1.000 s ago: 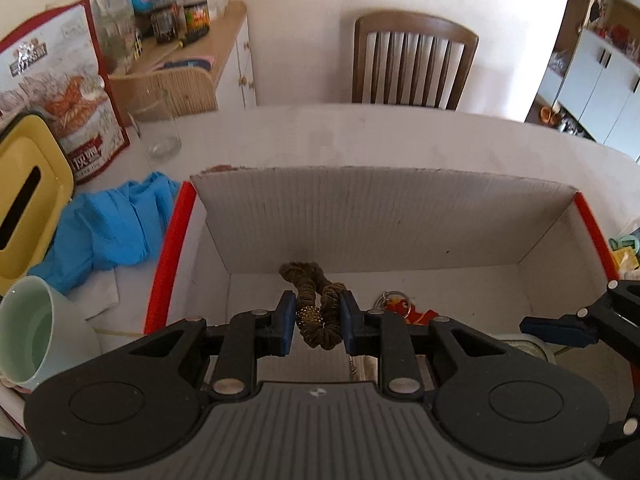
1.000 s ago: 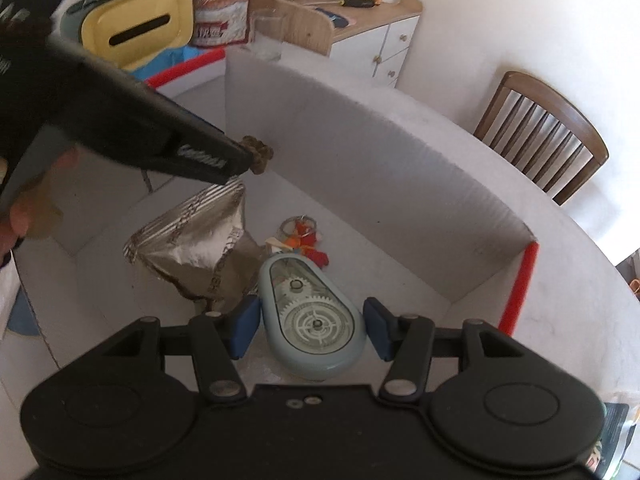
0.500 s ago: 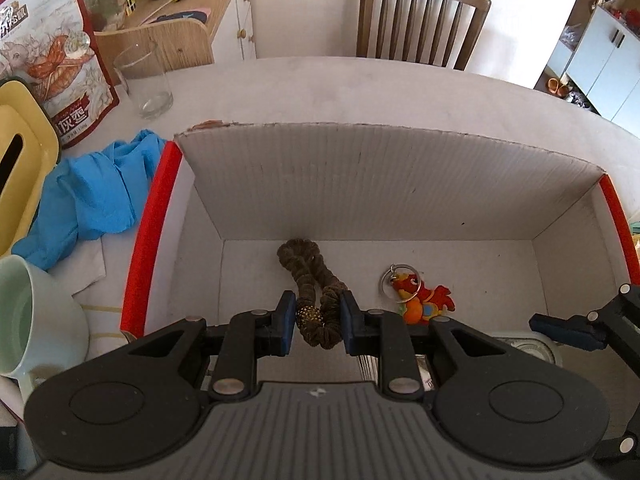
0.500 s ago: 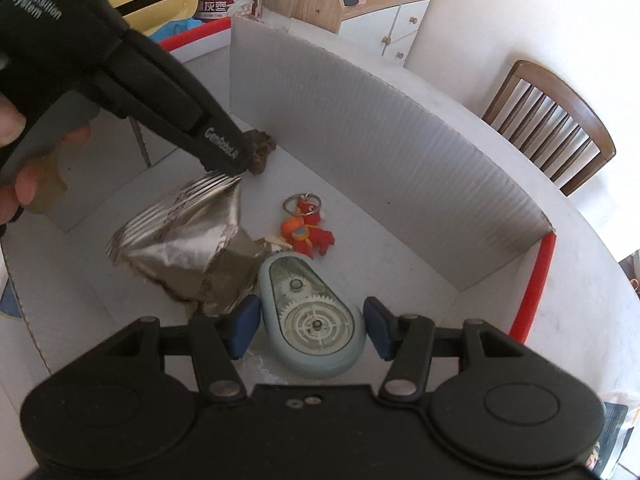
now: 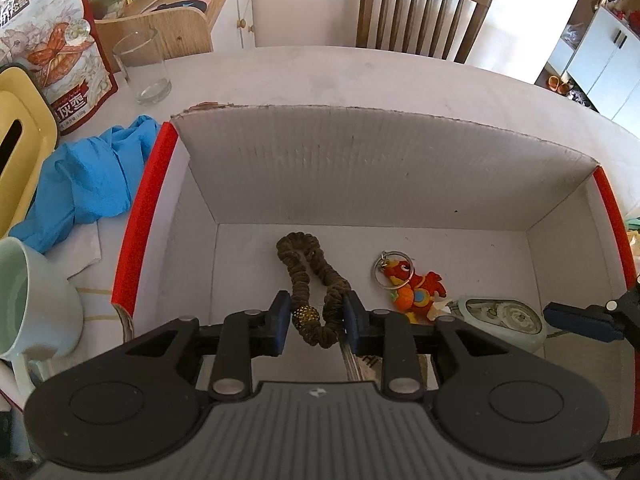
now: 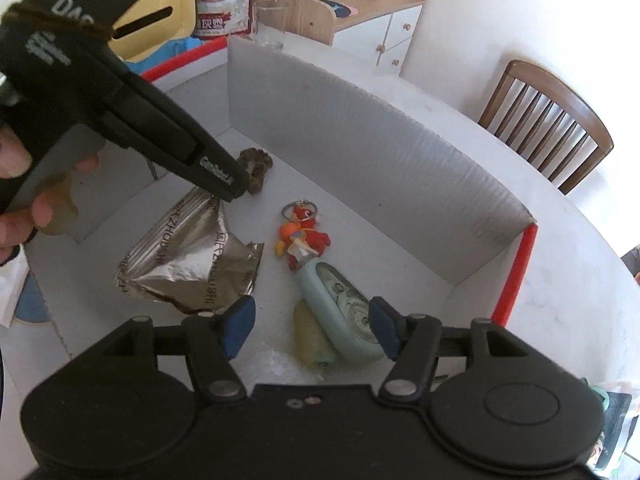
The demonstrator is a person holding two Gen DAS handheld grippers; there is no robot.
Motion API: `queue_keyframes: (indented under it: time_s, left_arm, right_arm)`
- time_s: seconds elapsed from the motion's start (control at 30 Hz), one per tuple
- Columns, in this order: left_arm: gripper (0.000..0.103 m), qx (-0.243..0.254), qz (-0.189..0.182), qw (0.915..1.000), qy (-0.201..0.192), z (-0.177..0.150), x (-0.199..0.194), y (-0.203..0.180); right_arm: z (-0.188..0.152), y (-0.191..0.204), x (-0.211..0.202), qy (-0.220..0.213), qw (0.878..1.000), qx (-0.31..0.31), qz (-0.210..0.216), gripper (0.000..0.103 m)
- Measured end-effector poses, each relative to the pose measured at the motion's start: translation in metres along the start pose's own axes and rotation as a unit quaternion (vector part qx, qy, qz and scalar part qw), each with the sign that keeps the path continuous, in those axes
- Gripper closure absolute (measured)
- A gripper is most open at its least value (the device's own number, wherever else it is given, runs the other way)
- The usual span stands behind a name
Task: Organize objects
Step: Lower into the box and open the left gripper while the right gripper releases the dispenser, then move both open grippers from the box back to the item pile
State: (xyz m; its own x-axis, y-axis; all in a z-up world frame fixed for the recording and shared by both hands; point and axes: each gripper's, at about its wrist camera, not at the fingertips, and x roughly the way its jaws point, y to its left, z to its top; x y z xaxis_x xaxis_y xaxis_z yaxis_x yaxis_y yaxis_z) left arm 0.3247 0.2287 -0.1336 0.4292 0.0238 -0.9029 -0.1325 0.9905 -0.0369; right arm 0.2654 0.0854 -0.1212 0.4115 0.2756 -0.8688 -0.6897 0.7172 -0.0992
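Inside the white corrugated cardboard box with red-taped edges, my left gripper is clamped on the near end of a brown ruched fabric hair tie with a gold beaded bead, whose far loop already rests on the box floor. My right gripper hangs with its jaws apart above a pale blue oval plastic tape dispenser with visible gears, gripping nothing. The dispenser lies tilted against a small pale yellow piece I cannot identify.

The risk, as I judge it: the soft tie could cling to my left pads on release and lift back out as I withdraw. It might also drag across the red and orange rubber fish keychain on a metal ring just beside it. A crumpled silver foil packet sits under my left fingers (easy to snag on the way up).
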Motion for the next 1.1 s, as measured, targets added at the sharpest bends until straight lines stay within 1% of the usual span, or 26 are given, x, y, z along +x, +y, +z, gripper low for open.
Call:
queue_keyframes:
  time_s: [0.07, 0.1, 0.13, 0.17, 0.2, 0.27, 0.37, 0.4, 0.43, 0.5, 0.7, 0.87, 0.97, 1.07, 1.1]
  left_arm:
    - [0.071, -0.001, -0.001, 1.0, -0.002, -0.001, -0.002, 0.0]
    - [0.066, -0.002, -0.001, 1.0, -0.003, -0.001, -0.003, 0.0]
    - [0.061, -0.004, -0.001, 1.0, -0.006, -0.002, -0.005, 0.0]
    - [0.049, -0.005, -0.001, 0.9999, -0.01, -0.003, -0.006, 0.001]
    - [0.043, -0.006, 0.001, 0.9998, -0.016, -0.004, -0.009, 0.001]
    - [0.043, -0.006, -0.005, 0.9997, -0.023, -0.006, -0.014, -0.001]
    - [0.043, -0.006, 0.0, 0.9995, -0.031, -0.007, -0.021, -0.004]
    - [0.041, -0.007, -0.002, 0.9994, -0.034, -0.008, -0.024, -0.004]
    - [0.04, -0.008, -0.002, 0.9992, -0.038, -0.008, -0.028, -0.005]
    - [0.036, -0.008, 0.002, 0.9988, -0.048, -0.01, -0.036, -0.007]
    - [0.035, -0.011, 0.006, 0.9969, -0.078, -0.017, -0.061, -0.014]
    - [0.029, -0.005, 0.008, 0.994, -0.109, -0.027, -0.085, -0.026]
    - [0.026, 0.004, 0.0, 0.9923, -0.124, -0.032, -0.099, -0.036]
    - [0.02, 0.017, -0.004, 0.9895, -0.143, -0.038, -0.115, -0.048]
    - [0.02, 0.023, -0.006, 0.9882, -0.151, -0.04, -0.122, -0.053]
  right_arm:
    - [-0.001, 0.0, -0.006, -0.007, 1.0, 0.004, 0.004, 0.041]
    - [-0.002, -0.001, -0.009, -0.011, 1.0, 0.007, 0.007, 0.041]
    - [-0.002, -0.002, -0.013, -0.014, 1.0, 0.009, 0.008, 0.04]
    - [-0.003, -0.003, -0.017, -0.019, 1.0, 0.013, 0.01, 0.04]
    - [-0.003, -0.004, -0.021, -0.023, 1.0, 0.016, 0.013, 0.04]
    - [-0.005, -0.007, -0.029, -0.031, 0.999, 0.021, 0.019, 0.04]
    - [-0.008, -0.011, -0.043, -0.045, 0.998, 0.029, 0.028, 0.04]
    - [-0.009, -0.014, -0.049, -0.05, 0.998, 0.032, 0.03, 0.038]
    - [-0.011, -0.015, -0.055, -0.056, 0.997, 0.035, 0.033, 0.035]
    - [-0.014, -0.019, -0.066, -0.07, 0.996, 0.042, 0.038, 0.032]
    - [-0.026, -0.031, -0.096, -0.099, 0.992, 0.059, 0.049, 0.03]
    - [-0.041, -0.039, -0.119, -0.118, 0.989, 0.068, 0.054, 0.026]
    - [-0.05, -0.046, -0.133, -0.126, 0.988, 0.074, 0.055, 0.023]
    - [-0.06, -0.055, -0.147, -0.136, 0.985, 0.084, 0.06, 0.017]
    - [-0.064, -0.058, -0.152, -0.141, 0.984, 0.088, 0.061, 0.014]
